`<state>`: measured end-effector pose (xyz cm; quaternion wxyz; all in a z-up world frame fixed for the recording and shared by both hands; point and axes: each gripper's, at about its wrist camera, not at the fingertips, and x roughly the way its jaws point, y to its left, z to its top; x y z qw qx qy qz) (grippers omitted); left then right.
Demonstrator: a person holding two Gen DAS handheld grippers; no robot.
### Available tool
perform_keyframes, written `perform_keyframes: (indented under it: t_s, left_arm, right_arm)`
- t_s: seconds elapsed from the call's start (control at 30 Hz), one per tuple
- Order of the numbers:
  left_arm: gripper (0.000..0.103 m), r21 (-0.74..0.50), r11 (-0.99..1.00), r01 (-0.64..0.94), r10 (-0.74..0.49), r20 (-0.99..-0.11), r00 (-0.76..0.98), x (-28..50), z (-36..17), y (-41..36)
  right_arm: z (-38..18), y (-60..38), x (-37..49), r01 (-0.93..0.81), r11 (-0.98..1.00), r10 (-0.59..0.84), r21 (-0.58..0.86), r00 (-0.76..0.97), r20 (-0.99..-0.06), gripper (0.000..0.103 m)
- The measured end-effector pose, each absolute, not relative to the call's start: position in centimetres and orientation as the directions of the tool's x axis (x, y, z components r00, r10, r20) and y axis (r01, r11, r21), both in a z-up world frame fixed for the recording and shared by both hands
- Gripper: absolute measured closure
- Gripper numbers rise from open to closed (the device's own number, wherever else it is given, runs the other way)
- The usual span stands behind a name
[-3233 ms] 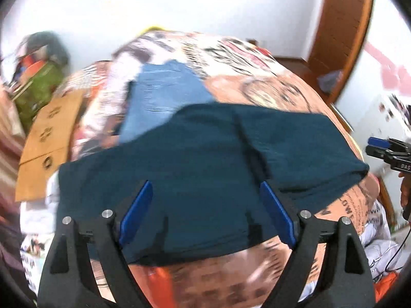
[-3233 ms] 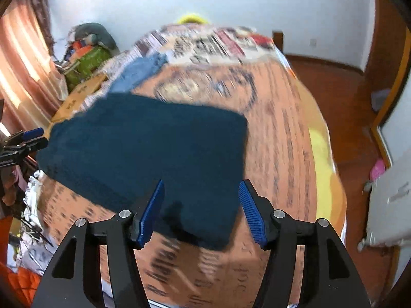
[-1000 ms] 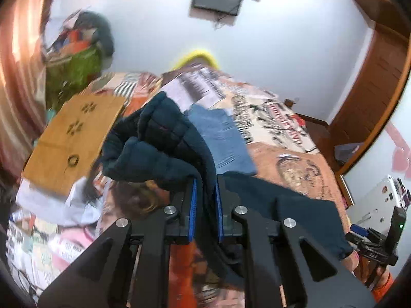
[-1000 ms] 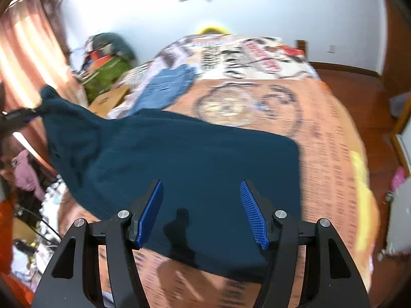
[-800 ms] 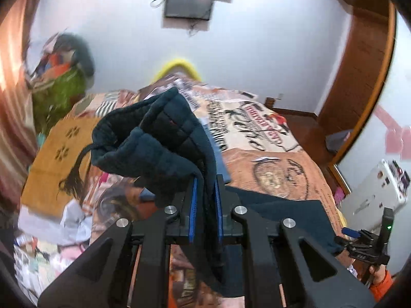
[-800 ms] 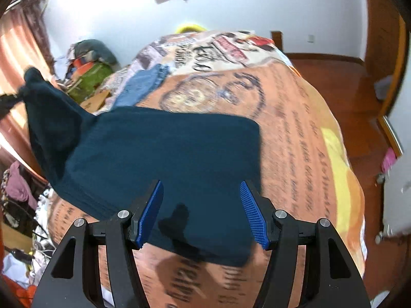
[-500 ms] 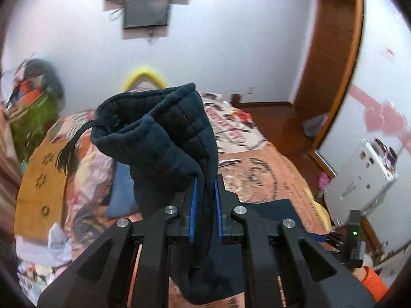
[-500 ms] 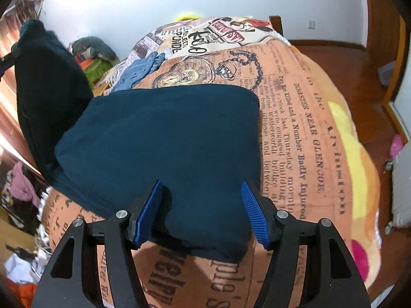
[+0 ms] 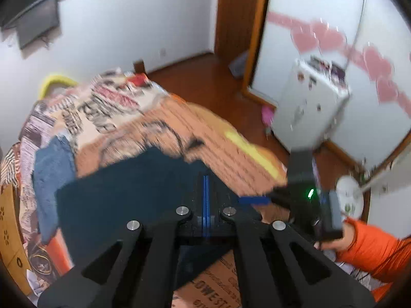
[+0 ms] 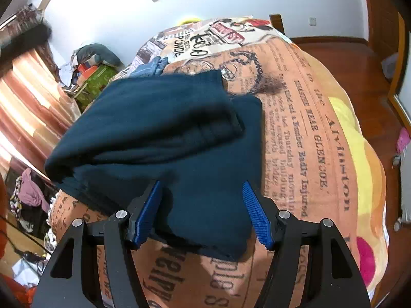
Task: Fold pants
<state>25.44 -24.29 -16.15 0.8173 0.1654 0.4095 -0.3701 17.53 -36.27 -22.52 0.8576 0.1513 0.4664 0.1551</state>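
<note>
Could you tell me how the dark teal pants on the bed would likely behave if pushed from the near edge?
The dark teal knit pants look soft and thick, so they would probably bunch rather than slide. The folded upper layer, lying loose, could shift on the printed bedspread.

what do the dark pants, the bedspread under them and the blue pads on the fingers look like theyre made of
The dark pants look like thick, matte teal knit or fleece: soft rounded folds, no sheen. The bedspread seems a plush printed blanket, its newspaper lettering slightly fuzzy at the edges. The blue pads on the right gripper look like hard ribbed plastic or rubber; which one is unclear.
</note>
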Motion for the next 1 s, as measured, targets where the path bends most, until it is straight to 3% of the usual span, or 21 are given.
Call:
perform_keyframes:
  t_s: [0.2,0.3,0.37,0.43,0.67,0.87,1.0]
  left_arm:
    - [0.099,-0.017,0.743,0.669,-0.396,-0.818,0.418,26.9,-18.0,-23.2]
    - [0.084,0.017,0.782,0.623,-0.346,-0.82,0.457,28.7,-18.1,-21.2]
    - [0.063,0.045,0.803,0.594,-0.311,-0.818,0.484,29.8,-18.6,-19.7]
    - [0.055,0.094,0.823,0.561,-0.26,-0.815,0.518,30.6,-19.4,-18.5]
    - [0.05,0.117,0.858,0.5,-0.155,-0.87,0.469,32.9,-24.3,-15.1]
    - [0.033,0.092,0.859,0.503,-0.196,-0.849,0.491,33.1,-25.8,-14.1]
    - [0.028,0.087,0.855,0.512,-0.216,-0.837,0.503,33.2,-26.4,-14.2]
  right_arm:
    - [-22.4,-37.0,17.4,-0.108,0.9,0.413,0.423,0.523,-0.745,0.041]
    - [-22.0,-37.4,17.6,-0.102,0.895,0.418,0.434,0.529,-0.738,0.041]
    - [-21.6,-37.5,17.7,-0.101,0.893,0.42,0.439,0.542,-0.728,0.041]
    - [-21.1,-37.8,17.9,-0.1,0.89,0.42,0.445,0.559,-0.715,0.041]
    - [-21.1,-37.6,20.4,-0.072,0.864,0.446,0.499,0.57,-0.69,0.041]
    - [-22.4,-36.7,22.6,-0.027,0.839,0.468,0.543,0.546,-0.695,0.041]
    - [-22.3,-36.4,23.5,-0.004,0.824,0.473,0.567,0.556,-0.684,0.034]
